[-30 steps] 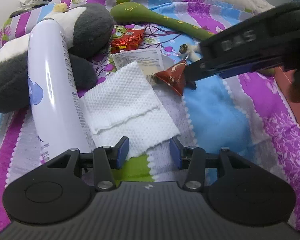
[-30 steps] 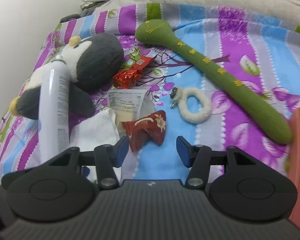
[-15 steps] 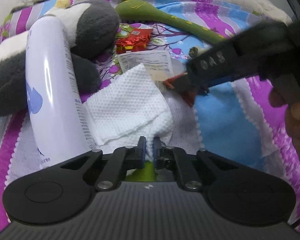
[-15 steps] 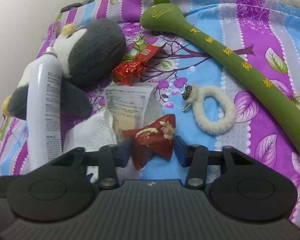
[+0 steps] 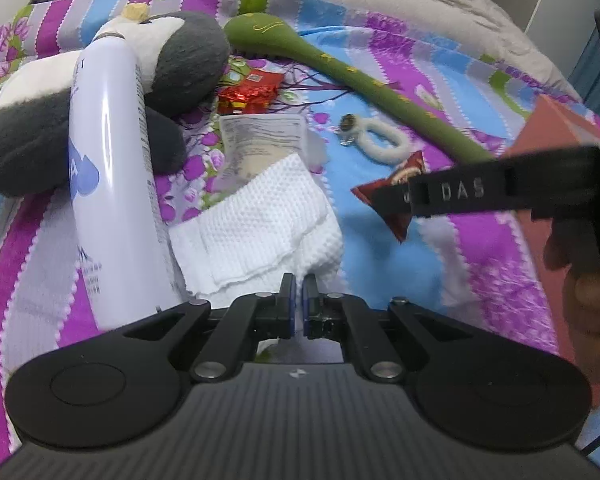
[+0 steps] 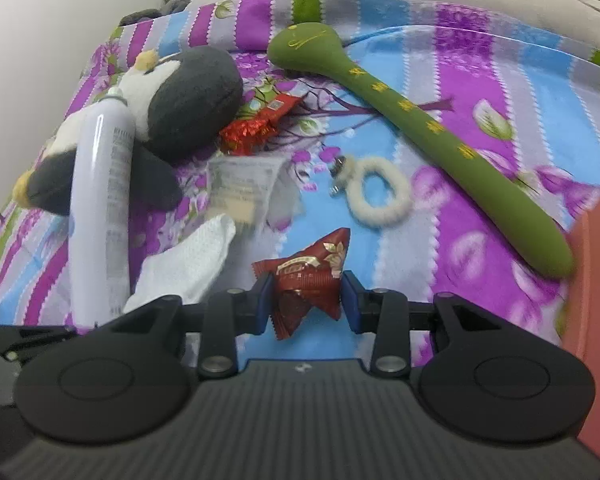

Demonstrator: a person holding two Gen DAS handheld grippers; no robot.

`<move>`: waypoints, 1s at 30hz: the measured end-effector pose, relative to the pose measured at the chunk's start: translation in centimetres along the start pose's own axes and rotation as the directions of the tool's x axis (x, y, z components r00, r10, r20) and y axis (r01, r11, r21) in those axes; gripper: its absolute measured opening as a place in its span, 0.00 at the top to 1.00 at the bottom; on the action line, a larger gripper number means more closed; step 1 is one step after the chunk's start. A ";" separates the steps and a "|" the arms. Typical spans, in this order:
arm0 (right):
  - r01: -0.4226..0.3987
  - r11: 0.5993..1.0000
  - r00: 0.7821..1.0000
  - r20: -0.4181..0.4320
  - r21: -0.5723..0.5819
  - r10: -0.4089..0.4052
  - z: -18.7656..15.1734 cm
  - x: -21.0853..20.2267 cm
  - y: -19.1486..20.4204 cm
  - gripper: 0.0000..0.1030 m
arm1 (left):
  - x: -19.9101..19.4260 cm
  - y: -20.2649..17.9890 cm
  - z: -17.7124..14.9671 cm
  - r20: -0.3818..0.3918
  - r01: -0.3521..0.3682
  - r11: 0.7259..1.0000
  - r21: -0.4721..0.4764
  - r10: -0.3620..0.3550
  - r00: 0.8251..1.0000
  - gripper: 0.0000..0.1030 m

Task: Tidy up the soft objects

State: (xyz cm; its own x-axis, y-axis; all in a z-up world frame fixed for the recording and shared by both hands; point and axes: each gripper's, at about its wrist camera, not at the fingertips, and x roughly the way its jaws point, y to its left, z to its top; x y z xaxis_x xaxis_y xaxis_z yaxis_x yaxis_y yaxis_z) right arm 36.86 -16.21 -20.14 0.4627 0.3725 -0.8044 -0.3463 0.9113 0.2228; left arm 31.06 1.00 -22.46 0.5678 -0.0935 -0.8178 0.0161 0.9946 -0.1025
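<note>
On the bed's striped sheet [image 5: 380, 32] we have left gripper [image 5: 299, 300] pinching the white tissue [image 5: 260, 216], right gripper [image 6: 306, 300] clamped on the red snack packet [image 6: 308, 276].

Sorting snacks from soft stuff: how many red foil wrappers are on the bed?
2: one snack packet between the right gripper jaws, one candy wrapper beside the penguin plush. Others may be hidden.

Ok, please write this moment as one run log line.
left gripper: shut on white tissue | right gripper: shut on red snack packet | both on bedspread
</note>
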 end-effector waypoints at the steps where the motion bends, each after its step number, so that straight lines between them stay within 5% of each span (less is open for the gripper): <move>1: 0.007 1.000 1.000 0.000 0.000 -0.007 -0.4 -0.5 0.0 0.62 | -0.5 -0.3 -0.2 0.002 0.008 1.000 -0.005 -0.008 1.000 0.96; 20: 0.064 0.998 0.998 -0.005 0.013 -0.064 -10.4 -9.6 1.7 0.62 | -9.9 -3.2 -7.0 -0.027 0.084 0.996 -0.007 -0.084 0.996 0.96; 30: 0.086 0.996 0.995 -0.048 -0.007 -0.086 -15.4 -11.1 2.3 0.61 | -11.2 -3.9 -10.9 -0.081 0.139 0.990 -0.036 -0.142 0.987 0.95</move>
State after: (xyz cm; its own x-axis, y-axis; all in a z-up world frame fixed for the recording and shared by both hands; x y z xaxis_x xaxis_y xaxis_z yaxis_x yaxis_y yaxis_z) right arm 18.38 -20.94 -19.22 0.4516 0.2836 -0.8460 -0.3109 0.9387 0.1487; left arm 15.65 -2.33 -19.03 0.4910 -0.2370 -0.8383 0.0658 0.9696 -0.2355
